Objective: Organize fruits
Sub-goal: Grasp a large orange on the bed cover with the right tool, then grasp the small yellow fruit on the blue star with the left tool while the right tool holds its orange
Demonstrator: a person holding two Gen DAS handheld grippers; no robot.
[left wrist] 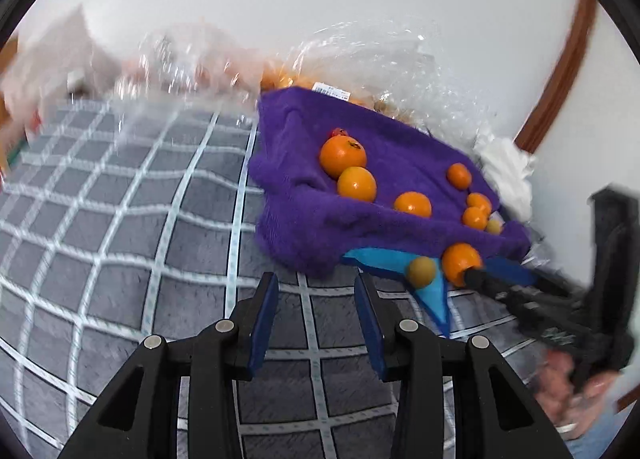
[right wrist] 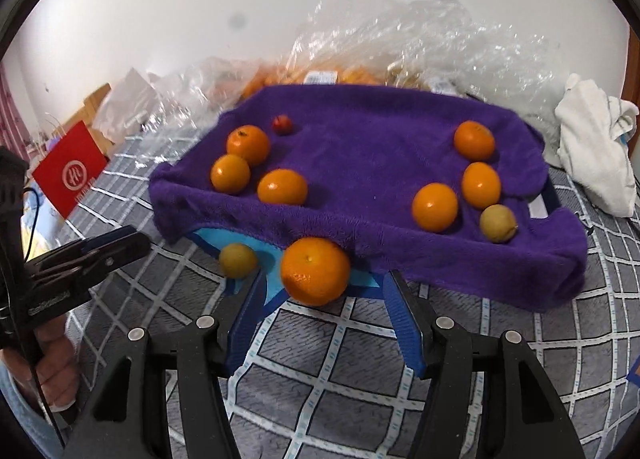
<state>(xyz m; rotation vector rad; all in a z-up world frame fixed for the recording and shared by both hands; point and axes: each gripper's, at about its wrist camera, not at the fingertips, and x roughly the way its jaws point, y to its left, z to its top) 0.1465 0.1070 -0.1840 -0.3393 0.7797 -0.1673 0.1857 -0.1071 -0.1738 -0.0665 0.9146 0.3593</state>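
Since orange (right wrist: pixel 315 271) lies off purple towel (right wrist: pixel 360 163) at near edge, right gripper (right wrist: pixel 326 299) jaws apart, flanking it; left gripper (left wrist: pixel 316 291) apart, empty.

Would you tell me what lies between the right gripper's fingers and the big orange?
Nothing: in the right wrist view the right gripper is open around the orange, only checked bedding beneath.

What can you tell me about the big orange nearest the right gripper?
The big orange is round, glossy, dimpled, with a small stem dot facing the camera. It lies off the purple towel, against its front edge, partly on a blue sheet over the checked cover. The open right gripper frames it without clamping; contact is unclear. A yellowish fruit sits beside it, apart.
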